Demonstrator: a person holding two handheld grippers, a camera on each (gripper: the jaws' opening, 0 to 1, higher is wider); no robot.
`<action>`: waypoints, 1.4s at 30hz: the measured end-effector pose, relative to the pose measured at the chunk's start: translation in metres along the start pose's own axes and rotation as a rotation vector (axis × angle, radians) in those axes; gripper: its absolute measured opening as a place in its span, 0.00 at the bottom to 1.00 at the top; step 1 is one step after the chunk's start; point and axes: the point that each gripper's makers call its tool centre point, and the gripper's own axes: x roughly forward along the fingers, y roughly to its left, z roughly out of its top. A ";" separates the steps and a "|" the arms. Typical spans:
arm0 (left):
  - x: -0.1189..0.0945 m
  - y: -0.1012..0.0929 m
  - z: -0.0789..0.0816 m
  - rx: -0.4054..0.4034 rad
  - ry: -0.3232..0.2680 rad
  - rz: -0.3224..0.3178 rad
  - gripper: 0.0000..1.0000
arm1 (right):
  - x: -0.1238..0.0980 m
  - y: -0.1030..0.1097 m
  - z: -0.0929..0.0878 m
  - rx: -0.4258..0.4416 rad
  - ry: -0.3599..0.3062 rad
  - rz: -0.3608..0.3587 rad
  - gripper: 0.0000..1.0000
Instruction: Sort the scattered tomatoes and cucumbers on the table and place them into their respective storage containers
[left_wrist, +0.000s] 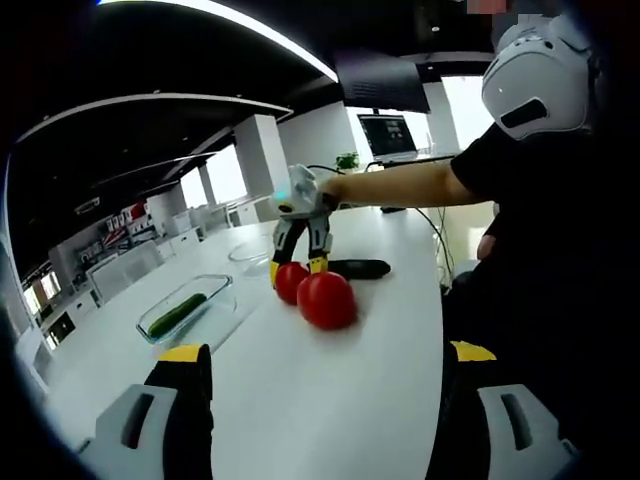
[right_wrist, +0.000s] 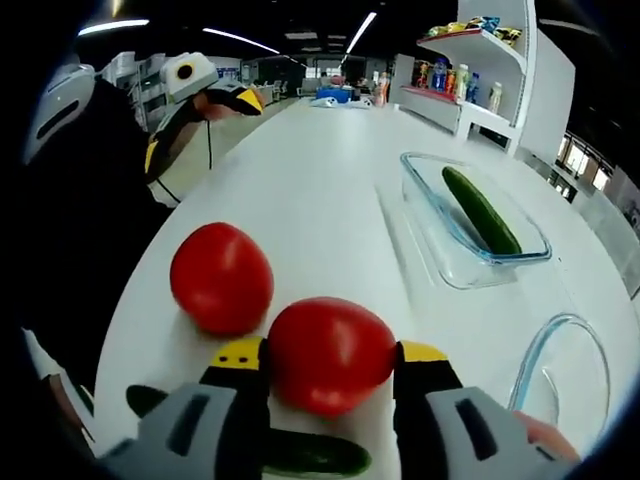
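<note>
Right gripper view: right gripper (right_wrist: 331, 362) fingers clamped tomato (right_wrist: 330, 354) for bowl (right_wrist: 560, 372); left gripper (left_wrist: 320, 365) fingers wide.

In the right gripper view, we cannot see the lower part of the tomato (right_wrist: 330, 352) between the jaws, and whether the pads press it we cannot tell. The right gripper (right_wrist: 330, 375) covers the middle of a cucumber (right_wrist: 315, 455) lying under it; only its two ends show. The round glass bowl (right_wrist: 560, 375) is cut by the picture's edge, so we cannot see what it holds. The items on the far shelf (right_wrist: 470, 70) are too small to name.

In the left gripper view, the far tomato (left_wrist: 290, 282) is half hidden behind the near tomato (left_wrist: 327, 299) and the right gripper's jaws. The left gripper (left_wrist: 325, 375) is cut off at the bottom.
</note>
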 end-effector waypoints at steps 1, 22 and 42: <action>0.000 0.000 0.000 0.000 0.000 -0.001 0.95 | 0.000 0.000 0.000 -0.006 0.001 -0.001 0.47; 0.001 -0.001 0.003 0.016 -0.002 -0.001 0.95 | 0.000 -0.004 -0.002 0.022 0.053 -0.077 0.45; -0.003 -0.002 0.012 0.034 -0.018 0.005 0.95 | 0.000 -0.006 0.000 0.014 0.055 -0.149 0.44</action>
